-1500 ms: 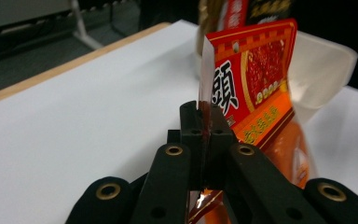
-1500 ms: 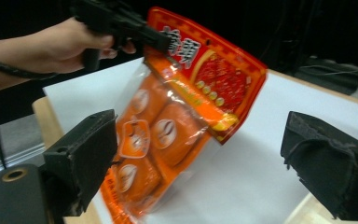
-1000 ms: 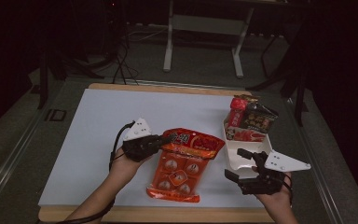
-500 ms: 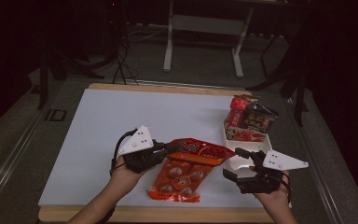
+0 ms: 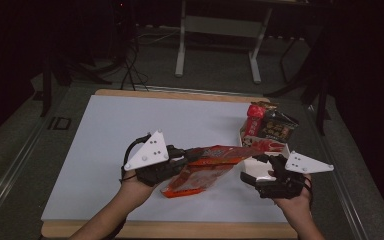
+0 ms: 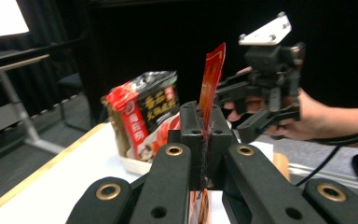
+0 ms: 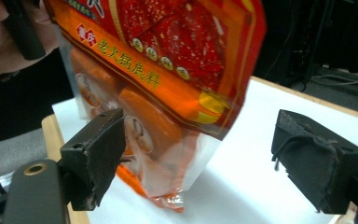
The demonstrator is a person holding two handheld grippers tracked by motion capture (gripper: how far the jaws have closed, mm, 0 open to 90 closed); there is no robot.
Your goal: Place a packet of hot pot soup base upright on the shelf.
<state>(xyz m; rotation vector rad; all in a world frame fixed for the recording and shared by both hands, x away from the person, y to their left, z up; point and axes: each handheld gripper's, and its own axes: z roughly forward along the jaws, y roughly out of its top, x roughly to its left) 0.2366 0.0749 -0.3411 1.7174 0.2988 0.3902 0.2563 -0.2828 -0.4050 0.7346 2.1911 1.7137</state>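
While gripped along its top edge by the left gripper (image 5: 192, 156), jaws clenched flat on the seam, hangs tilted above the white table (image 5: 100, 135) with its lower corner touching or just above the surface: an orange-and-red glossy plastic pouch (image 5: 207, 167), printed with yellow Chinese characters that read 老火锅底料 in the right gripper view (image 7: 168, 60) and with pictures of round balls lower down. Seen edge-on as a thin red strip rising between the closed black jaws in the left gripper view (image 6: 212, 86). Held up off the table on a raised left forearm, grey three-cornered plate tipped toward the camera. Resting low at the table's right front, right gripper (image 5: 260, 172) with jaws spread wide, released, pads to either side of the pouch's lower end without pressing it. Standing in a white tray (image 5: 280, 146) behind: a red packet (image 5: 254, 119) and a black crinkled packet (image 5: 276, 127) with Chinese lettering too small to read surely.
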